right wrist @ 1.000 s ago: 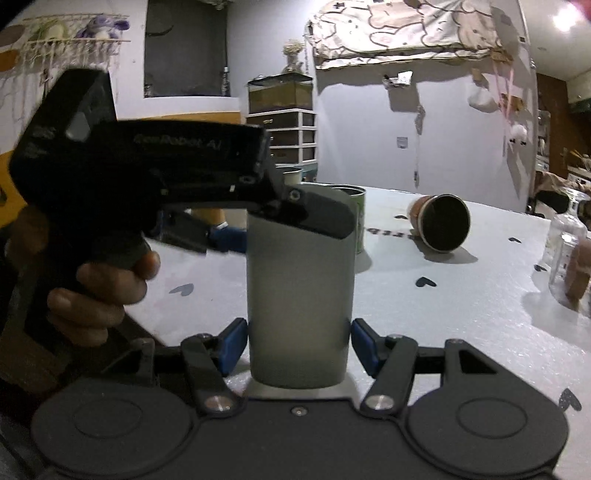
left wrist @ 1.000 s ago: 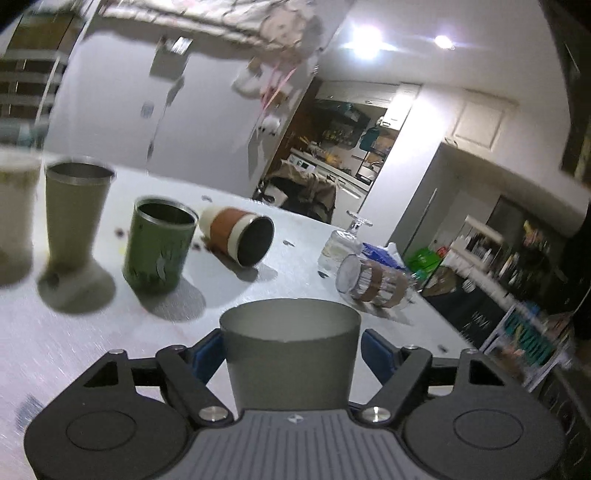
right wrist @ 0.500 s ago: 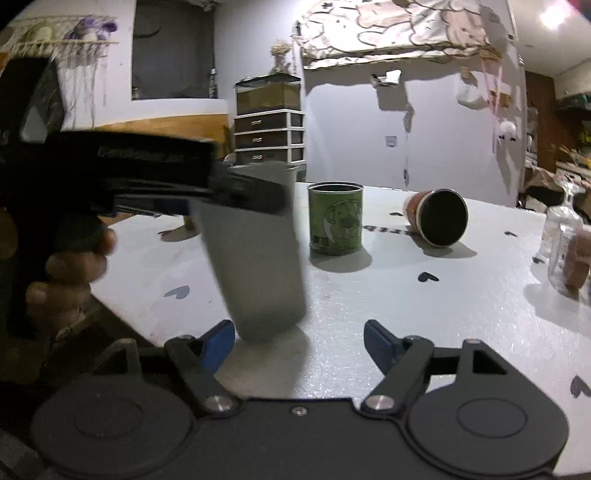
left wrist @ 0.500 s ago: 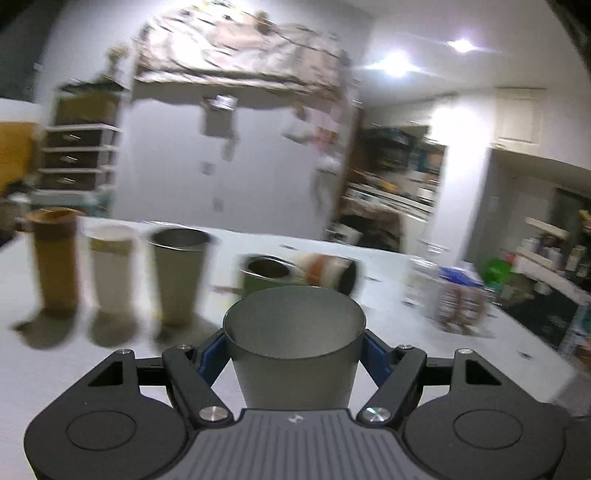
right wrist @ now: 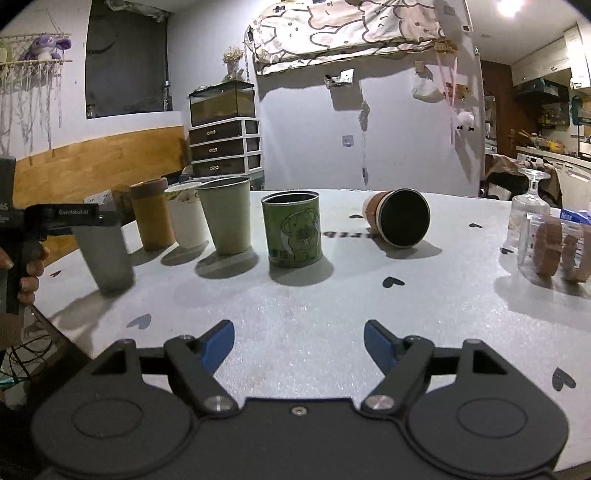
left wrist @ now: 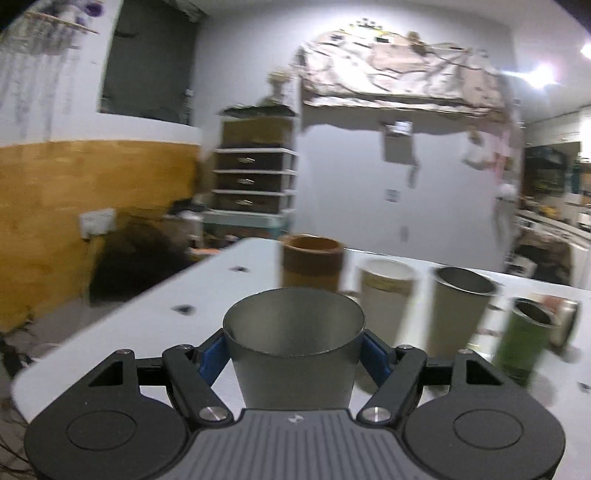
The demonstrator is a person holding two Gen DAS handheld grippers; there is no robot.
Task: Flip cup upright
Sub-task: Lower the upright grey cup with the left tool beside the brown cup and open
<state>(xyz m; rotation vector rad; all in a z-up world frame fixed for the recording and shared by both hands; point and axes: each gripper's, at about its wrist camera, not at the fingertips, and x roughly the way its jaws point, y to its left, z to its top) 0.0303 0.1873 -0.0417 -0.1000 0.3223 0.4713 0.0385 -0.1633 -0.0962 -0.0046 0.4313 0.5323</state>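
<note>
Worktop [right wrist: 303,317]: pale grey, speckled, dotted with small dark heart marks, rounded at its near left corner.

Left claw [left wrist: 293,349]: blue-padded fingers [left wrist: 211,354] clamped on the grey cup [left wrist: 293,350], which stands mouth up between them. From the right wrist view the same cup [right wrist: 107,258] sits at the far left edge of the worktop, slightly tilted; whether its base touches the surface I cannot tell.

Right claw [right wrist: 299,345]: fingers spread wide, nothing between them, low over the near part of the worktop.

Ahead of the right claw, left to right:
- brown cup [right wrist: 152,214], upright, just beyond the grey cup;
- white cup [right wrist: 186,216], upright, close beside it;
- metal tumbler [right wrist: 227,216], upright;
- green tin [right wrist: 293,234] with a cartoon print, upright, straight ahead;
- brown-and-white cup [right wrist: 397,218], lying on its side, dark mouth towards the claw;
- stemmed glass [right wrist: 528,218], upside down, far right;
- clear glass with brown bands [right wrist: 554,247], lying on its side, just before it.

Room: lilac-grey walls; wood panelling [right wrist: 92,166] along the left; a drawer unit [right wrist: 225,146] with a tank on top behind the worktop; a cartoon-print cloth [right wrist: 351,29] hung high; a kitchen area, dim, beyond the right side.
</note>
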